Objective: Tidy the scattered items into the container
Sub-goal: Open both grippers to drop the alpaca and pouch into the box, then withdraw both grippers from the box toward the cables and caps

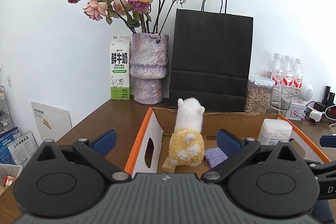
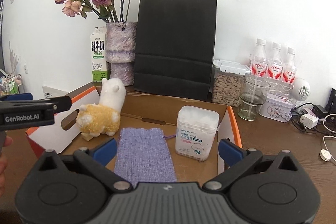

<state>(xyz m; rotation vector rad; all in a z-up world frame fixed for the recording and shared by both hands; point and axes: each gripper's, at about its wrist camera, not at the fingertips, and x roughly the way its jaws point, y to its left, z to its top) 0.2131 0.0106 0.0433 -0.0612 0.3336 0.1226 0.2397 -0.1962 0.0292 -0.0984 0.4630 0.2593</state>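
Orange-rimmed cardboard box (image 2: 232,117) holds a fluffy white-and-yellow alpaca toy (image 2: 103,112).

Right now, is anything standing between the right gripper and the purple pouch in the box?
Nothing visible. The right gripper is open, with the pouch lying flat just ahead of it in the box. The swab tub stands to the pouch's right, the plush to its left.

Cardboard box (image 2: 222,119): matt. Alpaca plush (image 2: 103,112): fuzzy. Pouch (image 2: 145,156): coarse woven cloth. Swab tub (image 2: 196,131): translucent plastic. Wood tabletop (image 2: 273,140): semi-gloss.
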